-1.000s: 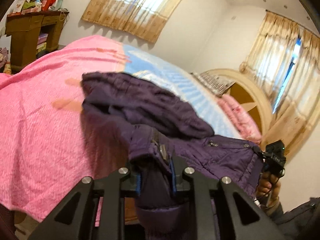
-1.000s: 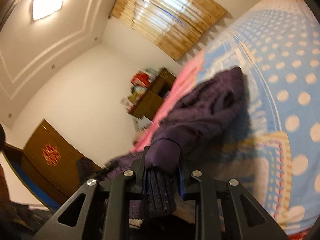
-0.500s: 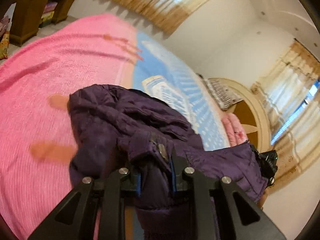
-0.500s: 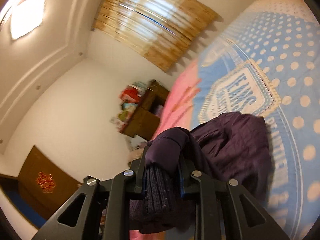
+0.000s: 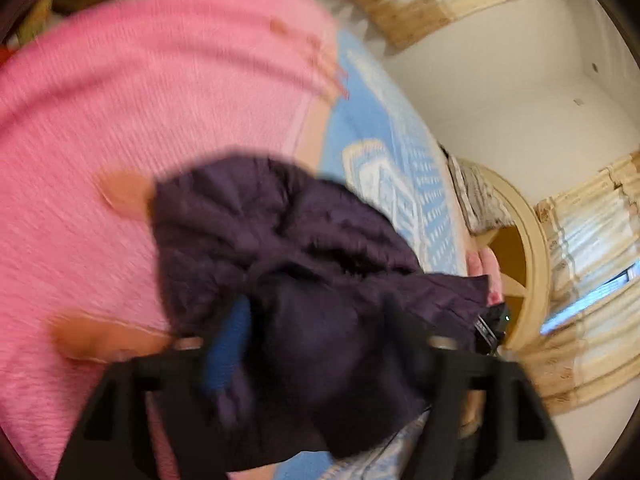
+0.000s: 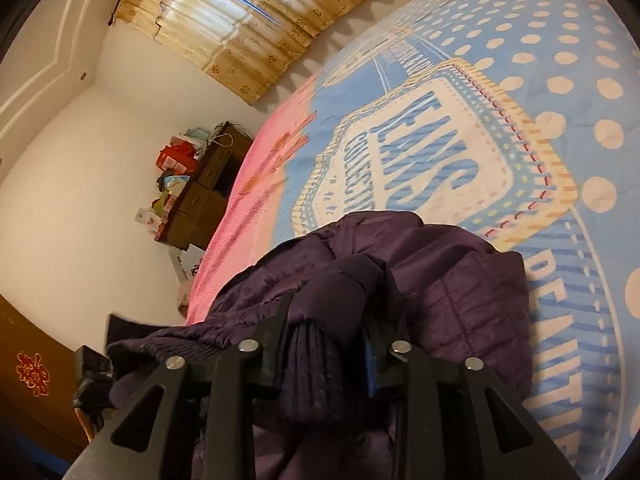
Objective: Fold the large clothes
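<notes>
Left wrist view, blurred: the left tongs are opening wide around a fold of the purple jacket, heaped mid-frame on the bed. The right tongs are opening, its cuff between them.

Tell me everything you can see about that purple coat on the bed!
The purple coat is dark, puffy and quilted, with a ribbed knit cuff. It lies bunched in a heap on the bed, across the pink blanket and the blue dotted cover. The right gripper is opening around the cuffed sleeve; the left gripper is opening too, with coat fabric between its fingers.
</notes>
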Motion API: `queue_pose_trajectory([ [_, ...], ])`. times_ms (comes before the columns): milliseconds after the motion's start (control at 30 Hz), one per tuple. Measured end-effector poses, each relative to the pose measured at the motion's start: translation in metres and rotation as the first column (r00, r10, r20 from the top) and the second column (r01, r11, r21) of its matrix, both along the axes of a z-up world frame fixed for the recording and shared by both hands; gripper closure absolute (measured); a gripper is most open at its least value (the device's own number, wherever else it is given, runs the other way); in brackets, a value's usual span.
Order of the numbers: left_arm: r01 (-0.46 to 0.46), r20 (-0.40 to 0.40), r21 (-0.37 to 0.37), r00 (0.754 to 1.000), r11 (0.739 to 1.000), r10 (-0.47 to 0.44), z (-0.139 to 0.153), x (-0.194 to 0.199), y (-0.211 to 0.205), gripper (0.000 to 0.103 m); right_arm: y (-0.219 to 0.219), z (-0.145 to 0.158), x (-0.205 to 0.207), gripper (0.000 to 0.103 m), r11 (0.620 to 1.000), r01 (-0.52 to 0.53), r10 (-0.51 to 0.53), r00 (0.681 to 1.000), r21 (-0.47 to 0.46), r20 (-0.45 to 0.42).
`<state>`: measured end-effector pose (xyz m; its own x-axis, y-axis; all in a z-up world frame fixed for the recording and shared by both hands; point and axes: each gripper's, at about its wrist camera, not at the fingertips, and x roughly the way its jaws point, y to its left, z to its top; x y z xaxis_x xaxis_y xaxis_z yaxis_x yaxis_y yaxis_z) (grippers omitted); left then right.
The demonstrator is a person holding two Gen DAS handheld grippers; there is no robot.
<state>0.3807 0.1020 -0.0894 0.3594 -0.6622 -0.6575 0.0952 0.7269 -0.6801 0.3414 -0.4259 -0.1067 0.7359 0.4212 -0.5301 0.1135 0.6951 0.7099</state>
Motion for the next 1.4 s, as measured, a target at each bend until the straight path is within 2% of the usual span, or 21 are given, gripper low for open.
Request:
queue_pose_trajectory([
  [33, -0.028, 0.043, 0.018, 0.999, 0.999, 0.028, 0.011, 0.002, 0.004, 0.000, 0.002, 0.003, -0.001, 0.070, 1.000, 0.001, -0.001, 1.000, -0.005, 0.001],
  [133, -0.109, 0.152, 0.025, 0.983, 0.994, 0.104, 0.035, -0.002, 0.018, 0.000, 0.003, 0.013, -0.003, 0.057, 1.000, -0.005, 0.004, 1.000, 0.021, 0.028],
  [167, -0.126, 0.169, 0.052, 0.979, 0.991, 0.115, 0.038, -0.004, 0.017, 0.000, 0.004, 0.019, -0.003, 0.042, 0.999, -0.012, 0.010, 0.999, 0.035, 0.052],
  [200, -0.111, 0.191, 0.093, 0.977, 0.990, 0.091, 0.040, -0.007, 0.010, 0.000, 0.008, 0.024, -0.003, 0.030, 0.999, -0.018, 0.015, 0.997, 0.036, 0.069],
  [267, -0.075, 0.236, 0.186, 0.971, 0.980, 0.029, 0.039, -0.015, -0.006, 0.000, 0.010, 0.040, -0.008, 0.021, 0.999, -0.025, 0.021, 0.993, 0.031, 0.120],
  [433, 0.016, 0.336, 0.393, 0.928, 0.919, -0.160, 0.017, -0.041, -0.064, 0.000, 0.006, 0.078, -0.025, 0.021, 0.992, 0.047, -0.030, 0.988, -0.115, 0.148],
  [533, 0.016, 0.385, 0.513, 0.889, 0.859, -0.247, 0.012, -0.049, -0.087, 0.002, 0.035, 0.087, -0.022, 0.021, 0.936, -0.013, 0.054, 0.993, -0.352, 0.107],
  [600, -0.017, 0.419, 0.606, 0.857, 0.796, -0.301, 0.012, -0.046, -0.104, 0.005, 0.061, 0.084, -0.017, 0.021, 0.875, -0.087, 0.136, 0.988, -0.476, 0.069],
  [667, -0.049, 0.431, 0.650, 0.845, 0.759, -0.315, 0.009, -0.038, -0.112, 0.006, 0.090, 0.074, -0.010, 0.021, 0.769, -0.130, 0.172, 0.985, -0.626, 0.008],
  [733, -0.045, 0.409, 0.680, 0.851, 0.732, -0.328, 0.005, -0.027, -0.119, 0.013, 0.111, 0.056, 0.001, 0.024, 0.685, -0.191, 0.215, 0.975, -0.703, -0.056],
  [800, -0.024, 0.380, 0.683, 0.865, 0.730, -0.327, -0.003, -0.016, -0.122, 0.019, 0.126, 0.033, 0.012, 0.048, 0.601, -0.257, 0.234, 0.962, -0.757, -0.140],
  [833, -0.009, 0.361, 0.681, 0.874, 0.732, -0.325, -0.009, -0.011, -0.123, 0.029, 0.129, 0.022, 0.016, 0.052, 0.575, -0.285, 0.238, 0.955, -0.767, -0.176],
  [900, -0.001, 0.348, 0.692, 0.877, 0.722, -0.333, -0.019, -0.007, -0.124, 0.040, 0.126, 0.014, 0.017, 0.066, 0.585, -0.306, 0.249, 0.949, -0.751, -0.193],
  [1000, -0.051, 0.405, 0.723, 0.839, 0.689, -0.363, -0.017, -0.027, -0.128, 0.070, 0.126, 0.019, 0.007, 0.079, 0.567, -0.277, 0.248, 0.955, -0.776, -0.160],
  [1033, -0.073, 0.431, 0.720, 0.827, 0.690, -0.362, -0.013, -0.032, -0.128, 0.086, 0.128, 0.023, 0.001, 0.080, 0.555, -0.256, 0.246, 0.959, -0.791, -0.138],
  [1100, -0.099, 0.469, 0.691, 0.815, 0.716, -0.340, -0.003, -0.036, -0.124, 0.090, 0.129, 0.032, -0.006, 0.083, 0.567, -0.208, 0.234, 0.968, -0.797, -0.086],
  [1133, -0.121, 0.493, 0.667, 0.811, 0.735, -0.314, 0.004, -0.037, -0.120, 0.102, 0.127, 0.039, -0.011, 0.084, 0.581, -0.170, 0.221, 0.974, -0.796, -0.047],
  [1267, -0.242, 0.586, 0.595, 0.783, 0.766, -0.208, 0.033, -0.033, -0.106, 0.103, 0.121, 0.067, -0.022, 0.084, 0.604, -0.049, 0.169, 0.983, -0.796, 0.068],
  [1333, -0.200, 0.570, 0.573, 0.794, 0.795, -0.211, 0.040, -0.027, -0.106, 0.103, 0.119, 0.074, -0.014, 0.084, 0.619, -0.049, 0.163, 0.984, -0.784, 0.067],
  [1367, -0.167, 0.550, 0.581, 0.802, 0.797, -0.233, 0.039, -0.025, -0.110, 0.098, 0.119, 0.074, -0.012, 0.084, 0.626, -0.050, 0.160, 0.985, -0.779, 0.065],
  [1400, -0.185, 0.546, 0.599, 0.805, 0.779, -0.229, 0.038, -0.025, -0.114, 0.096, 0.119, 0.073, -0.011, 0.084, 0.623, -0.049, 0.159, 0.985, -0.781, 0.065],
])
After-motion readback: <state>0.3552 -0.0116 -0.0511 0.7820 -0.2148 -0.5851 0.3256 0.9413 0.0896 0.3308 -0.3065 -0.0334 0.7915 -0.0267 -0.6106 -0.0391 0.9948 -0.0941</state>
